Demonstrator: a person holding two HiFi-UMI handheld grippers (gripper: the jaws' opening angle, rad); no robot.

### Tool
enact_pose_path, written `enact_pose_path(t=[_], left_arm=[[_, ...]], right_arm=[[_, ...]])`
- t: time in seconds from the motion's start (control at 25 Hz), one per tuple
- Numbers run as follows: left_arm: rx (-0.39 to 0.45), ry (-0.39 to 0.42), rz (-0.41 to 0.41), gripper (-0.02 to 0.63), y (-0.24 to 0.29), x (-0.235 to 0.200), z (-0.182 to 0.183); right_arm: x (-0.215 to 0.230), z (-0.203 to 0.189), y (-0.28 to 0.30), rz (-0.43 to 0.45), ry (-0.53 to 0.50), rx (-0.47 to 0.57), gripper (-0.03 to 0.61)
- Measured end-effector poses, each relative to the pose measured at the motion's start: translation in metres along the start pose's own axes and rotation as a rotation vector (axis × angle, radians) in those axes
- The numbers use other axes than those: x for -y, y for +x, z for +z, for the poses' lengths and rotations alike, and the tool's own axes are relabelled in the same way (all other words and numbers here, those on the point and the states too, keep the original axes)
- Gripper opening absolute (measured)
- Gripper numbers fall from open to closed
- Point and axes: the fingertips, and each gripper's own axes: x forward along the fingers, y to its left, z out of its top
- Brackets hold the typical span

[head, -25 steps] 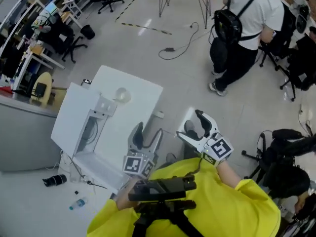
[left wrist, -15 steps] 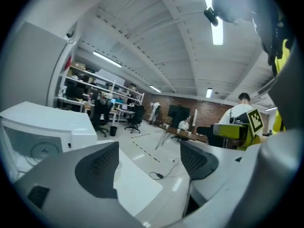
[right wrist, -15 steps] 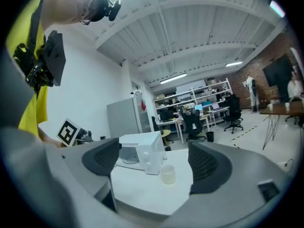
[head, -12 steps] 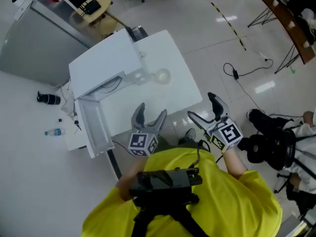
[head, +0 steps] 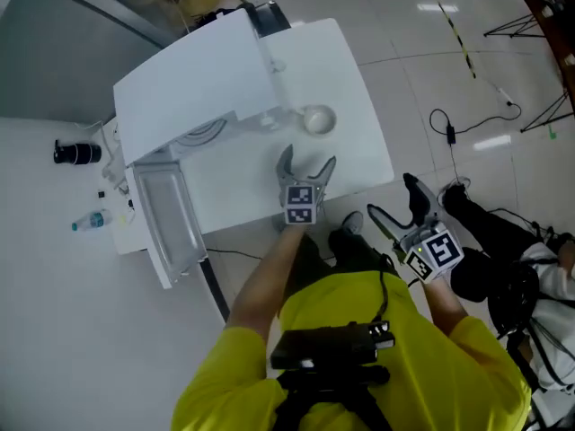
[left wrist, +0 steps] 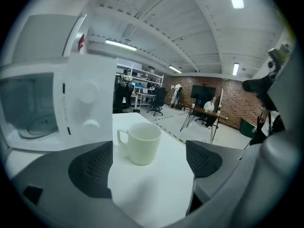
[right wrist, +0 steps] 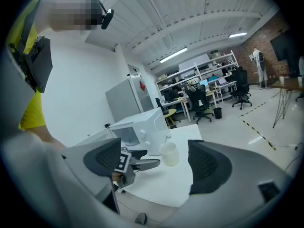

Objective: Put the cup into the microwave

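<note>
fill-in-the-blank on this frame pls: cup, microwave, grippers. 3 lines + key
1. The cup stands on the white ____, beside the microwave.
2. The microwave's door is ____.
3. The gripper aimed at the cup is the ____ one.

Missing words: table; open; left.
The left gripper's jaws are opening with nothing between them; the cup stands beyond their tips.

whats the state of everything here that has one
cup: upright on the table, not held
microwave: door open
left gripper: jaws opening, empty, cup just ahead of them
right gripper: jaws closing a little, empty
</note>
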Motion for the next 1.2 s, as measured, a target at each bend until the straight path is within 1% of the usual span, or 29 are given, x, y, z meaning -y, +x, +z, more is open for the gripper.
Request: enact_pose_path(t=[0.12,0.24,0.28,0.32,0.36,0.48,0.6,0.64,0.68,0.8,0.92,1.0,1.08,1.2], left_arm=[[-0.02,-0.006,-0.021,0.471,0.048,-0.006,-0.02],[0.014,0.026,-0.016,0.471,0.082,-0.012,-0.02],[0.029,0.034,-0.011,0.473,0.092,-0.015,-0.019],[0.041,0.04,-0.008,0.483,0.101,-0.017,-0.017],[0.049,0.045,-0.007,0.483,0.11,-0.018,-0.017],[0.068,0.072,0.029,0.48,0.127,-0.023,-0.015],[0.078,0.077,0.063,0.485,0.134,-0.022,-0.009],[0.076,0.08,0.064,0.483,0.136,-0.022,-0.008],[0.073,0.085,0.061,0.466,0.137,-0.021,-0.008],[0.074,0.089,0.05,0.462,0.138,-0.02,-0.007],[0.092,0.071,0.027,0.462,0.119,-0.013,-0.001],[0.107,0.053,-0.003,0.462,0.085,0.002,0.011],[0.138,0.026,-0.035,0.462,0.036,0.021,0.029],[0.217,-0.001,-0.074,0.462,-0.053,0.049,0.074]], right_arm=[[0.019,-0.025,-0.009,-0.067,0.029,-0.034,0.436],[0.038,-0.049,-0.015,-0.126,0.082,-0.052,0.434],[0.042,-0.056,-0.016,-0.139,0.094,-0.054,0.427],[0.045,-0.062,-0.018,-0.15,0.1,-0.055,0.389],[0.047,-0.067,-0.019,-0.158,0.103,-0.055,0.39],[0.049,-0.072,-0.023,-0.178,0.126,-0.035,0.39],[0.046,-0.076,-0.026,-0.178,0.148,-0.042,0.388],[0.043,-0.079,-0.025,-0.173,0.153,-0.05,0.39],[0.04,-0.081,-0.024,-0.168,0.156,-0.057,0.389],[0.032,-0.083,-0.024,-0.16,0.16,-0.063,0.388],[0.028,-0.074,-0.025,-0.16,0.145,-0.053,0.388],[0.026,-0.062,-0.025,-0.157,0.124,-0.043,0.388],[0.022,-0.044,-0.026,-0.148,0.098,-0.026,0.371],[0.01,-0.006,-0.024,-0.116,0.045,0.024,0.371]])
